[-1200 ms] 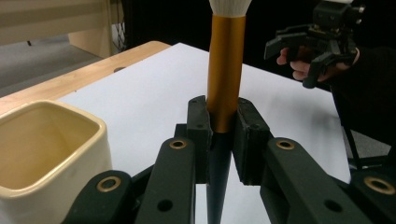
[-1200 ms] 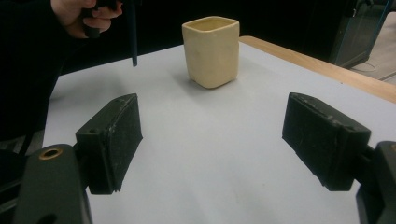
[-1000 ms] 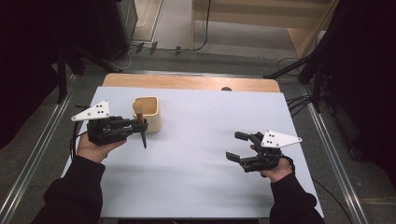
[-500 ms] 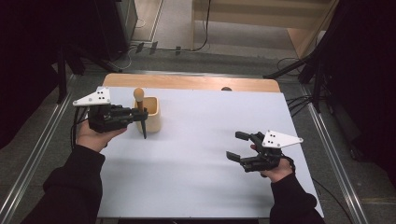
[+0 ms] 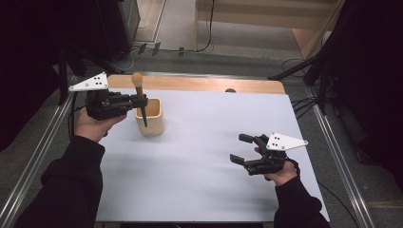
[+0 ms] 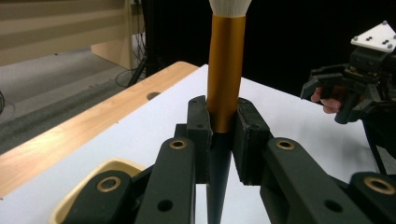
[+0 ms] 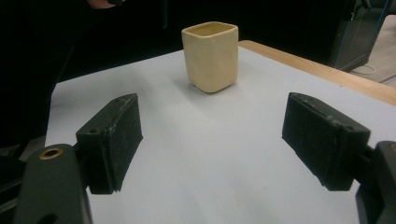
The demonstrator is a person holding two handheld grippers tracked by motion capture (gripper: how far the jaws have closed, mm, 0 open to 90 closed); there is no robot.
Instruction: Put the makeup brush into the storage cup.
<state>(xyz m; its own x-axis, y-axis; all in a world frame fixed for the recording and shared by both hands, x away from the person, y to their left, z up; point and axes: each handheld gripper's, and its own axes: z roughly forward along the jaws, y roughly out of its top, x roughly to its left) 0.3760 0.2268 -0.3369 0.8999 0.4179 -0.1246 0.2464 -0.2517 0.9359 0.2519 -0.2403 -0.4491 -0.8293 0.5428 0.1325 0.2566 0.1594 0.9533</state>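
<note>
My left gripper [image 5: 141, 101] is shut on a makeup brush [image 5: 139, 88], which stands upright with its pale bristle head up and its dark pointed handle down. In the left gripper view the brush [image 6: 225, 74] shows a gold ferrule clamped between the jaws of my left gripper [image 6: 223, 135]. It hangs at the left rim of a cream square cup [image 5: 150, 116], whose rim [image 6: 95, 175] lies below the jaws. My right gripper [image 5: 243, 148] stands open low over the table at the right, empty. In the right gripper view the cup [image 7: 210, 56] stands beyond my right gripper [image 7: 219, 140].
The white table top [image 5: 204, 152] has a wooden strip [image 5: 199, 84] along its far edge. Metal rails run down both sides. Dark stands and cables crowd the floor beyond the table.
My left gripper has lifted the brush higher and shifted toward the cup's left rim. The right gripper has stayed put.
</note>
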